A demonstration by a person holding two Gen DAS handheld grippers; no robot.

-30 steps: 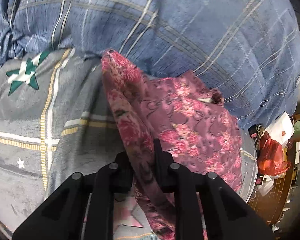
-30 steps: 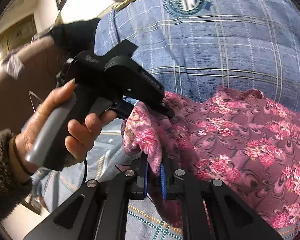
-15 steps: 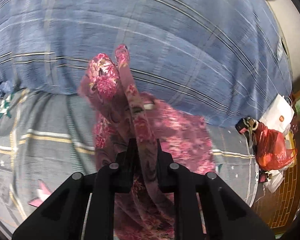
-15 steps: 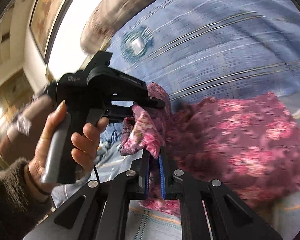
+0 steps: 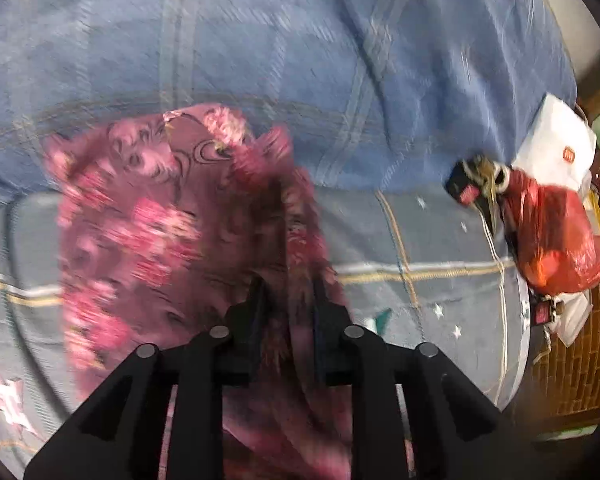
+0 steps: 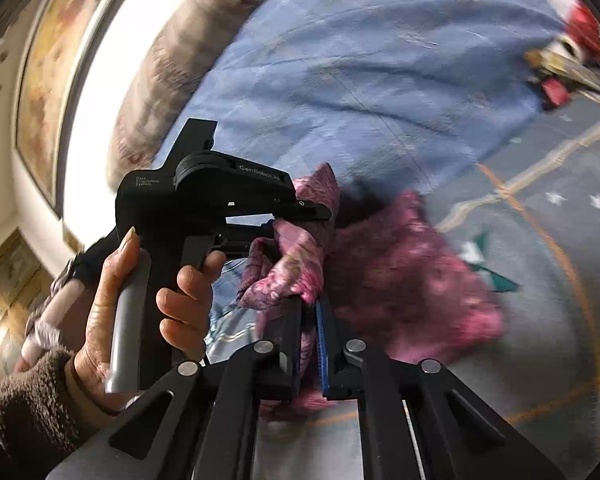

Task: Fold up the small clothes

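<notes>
- Both views are smeared with motion blur; the floral print on the pink garment [image 5: 148,216] is streaked, and its outline is hard to follow.
- In the left wrist view the lower end of the garment is cut off behind the left gripper [image 5: 288,296] and the frame edge, so its full shape cannot be told.
- The left gripper's jaws stand close together, clamped on a bunched edge of the garment that runs up between them.
- From that grip the cloth spreads up and to the left, its long axis roughly upright in this view, hanging just above the grey star-print sheet [image 5: 420,240] of the bed.
- The blue plaid quilt [image 5: 260,40] lies beyond the garment, further up the bed.
- In the right wrist view the right gripper [image 6: 309,312] has its jaws pressed together on another gathered fold of the garment [image 6: 400,272].
- There the person's left hand [image 6: 140,300] holds the left gripper's handle, just to the left of the garment; the sleeve is partly cut off by the frame.
- The two grips sit near each other, and the cloth trails away to the right of them, over the sheet.
- A red plastic bag [image 5: 552,232] sits well to the right of the garment, off the bed's edge; the items around it are too blurred to name.
</notes>
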